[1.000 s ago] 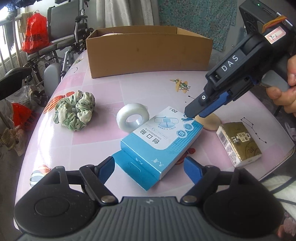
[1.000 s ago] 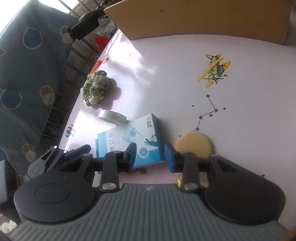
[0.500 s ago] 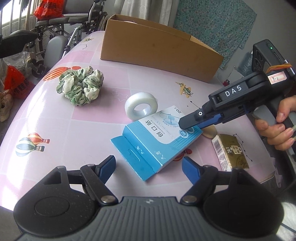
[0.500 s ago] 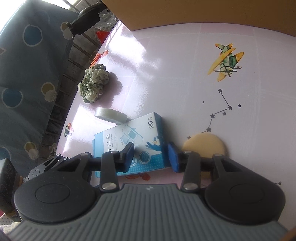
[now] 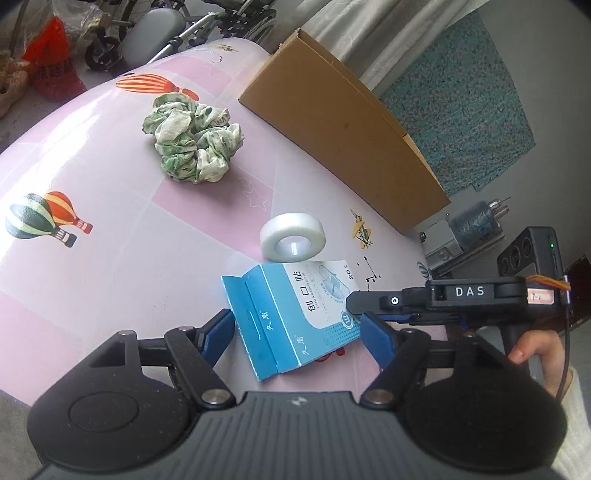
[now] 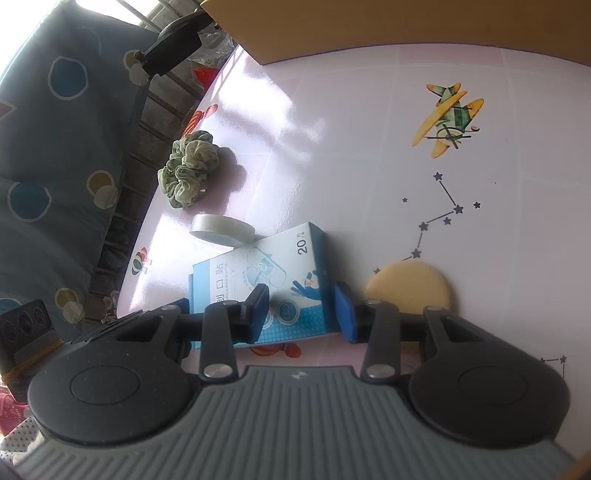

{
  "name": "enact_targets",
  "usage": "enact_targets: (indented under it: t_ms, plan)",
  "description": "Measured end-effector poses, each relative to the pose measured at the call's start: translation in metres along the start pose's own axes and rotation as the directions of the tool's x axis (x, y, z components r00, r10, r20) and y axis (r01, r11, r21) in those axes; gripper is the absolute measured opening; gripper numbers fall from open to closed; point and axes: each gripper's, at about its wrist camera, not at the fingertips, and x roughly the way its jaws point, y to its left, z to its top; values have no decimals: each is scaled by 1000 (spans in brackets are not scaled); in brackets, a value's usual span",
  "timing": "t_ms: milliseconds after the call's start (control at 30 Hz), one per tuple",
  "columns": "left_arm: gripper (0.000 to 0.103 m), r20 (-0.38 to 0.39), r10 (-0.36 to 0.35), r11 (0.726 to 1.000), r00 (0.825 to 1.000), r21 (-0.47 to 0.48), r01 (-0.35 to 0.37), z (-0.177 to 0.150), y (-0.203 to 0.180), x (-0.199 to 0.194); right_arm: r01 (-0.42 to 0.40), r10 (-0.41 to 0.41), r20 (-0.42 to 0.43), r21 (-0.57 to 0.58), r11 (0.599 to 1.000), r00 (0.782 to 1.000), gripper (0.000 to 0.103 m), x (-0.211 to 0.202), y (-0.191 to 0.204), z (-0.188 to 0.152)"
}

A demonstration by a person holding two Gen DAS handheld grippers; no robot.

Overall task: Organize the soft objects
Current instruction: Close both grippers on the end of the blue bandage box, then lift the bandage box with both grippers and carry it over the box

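Note:
A blue plaster box (image 5: 295, 314) lies on the pink table, also in the right wrist view (image 6: 266, 284). My left gripper (image 5: 299, 332) is open, its jaws wide on either side of the box's near end. My right gripper (image 6: 301, 308) is open around the box's other end; it shows from the side in the left wrist view (image 5: 369, 314). A green-white scrunchie (image 5: 192, 142) (image 6: 190, 168) lies further back. A white tape roll (image 5: 293, 238) (image 6: 221, 229) sits just beyond the box. A round beige puff (image 6: 408, 286) lies right of the box.
A brown cardboard box (image 5: 343, 125) stands at the table's far side, and its wall shows in the right wrist view (image 6: 406, 26). A wheelchair (image 5: 155, 29) and red bag (image 5: 55, 74) are off the table's left edge. Patterned blue cloth (image 6: 48, 147) hangs beyond the table.
The left wrist view has swung and tilted left and come closer to the blue box. My right gripper has lowered further over the box's end. The gold packet has left the view.

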Motion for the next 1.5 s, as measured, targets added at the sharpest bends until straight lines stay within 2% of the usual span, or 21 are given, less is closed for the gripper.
enact_targets:
  t_ms: [33, 167, 233, 300, 333, 400, 433, 500, 567, 700, 867, 967, 1067, 1200, 1367, 1500]
  plan:
    - [69, -1, -14, 999, 1000, -34, 14, 1, 4, -1, 1, -1, 1, -2, 1000, 1000, 39, 0, 0, -1]
    - [67, -5, 0, 1000, 1000, -8, 0, 1, 3, 0, 19, -19, 3, 2, 1000, 1000, 39, 2, 5, 0]
    - [63, 2, -12, 999, 1000, -41, 12, 2, 4, 3, 25, -25, 9, -4, 1000, 1000, 39, 4, 8, 1]
    - [55, 12, 1, 996, 1000, -88, 0, 2, 5, 4, 33, -33, 11, -12, 999, 999, 39, 4, 10, -2]
    - [52, 11, 9, 996, 1000, -90, -8, 2, 5, 4, 32, -32, 9, -15, 999, 999, 39, 3, 11, -3]
    - [41, 10, 24, 996, 1000, -87, -23, 1, 6, 4, 25, -25, 7, -14, 1000, 1000, 38, 2, 9, -8]
    - [40, 12, 31, 995, 999, -98, -29, 1, 8, 3, 16, -16, 3, -9, 1000, 1000, 37, 1, 8, -11]
    - [30, 9, 28, 990, 1000, -137, -27, 1, 13, 2, 3, -3, 0, -2, 1000, 1000, 35, -2, 6, -18]
    - [31, -5, 22, 983, 1000, -180, -23, 1, 19, -1, -24, 24, -4, 11, 1000, 1000, 32, -5, 3, -24]
    - [29, -20, -24, 966, 999, -260, 18, -4, 29, -4, -43, 43, -11, 27, 999, 999, 31, -6, 1, -29]
    - [27, -11, -30, 958, 999, -285, 25, -5, 32, -5, -37, 36, 8, 18, 999, 999, 31, -3, 4, -28]
    - [28, -22, -16, 964, 1000, -264, 9, -6, 28, -7, -31, 31, 11, -5, 1000, 999, 31, -6, 6, -30]
    - [28, -25, -40, 960, 999, -278, 31, -8, 28, -10, -57, 57, 24, 10, 998, 998, 30, -13, 1, -33]
    - [28, -29, -53, 969, 998, -245, 44, -5, 16, -19, -77, 76, 55, 15, 997, 996, 30, -27, 1, -36]
    - [28, -19, -64, 977, 998, -205, 58, 8, -7, -33, -97, 96, 126, 2, 995, 987, 30, -57, 6, -39]
    - [28, -9, -70, 987, 997, -145, 68, 32, -32, -38, -102, 100, 199, -3, 995, 975, 30, -87, 9, -24]
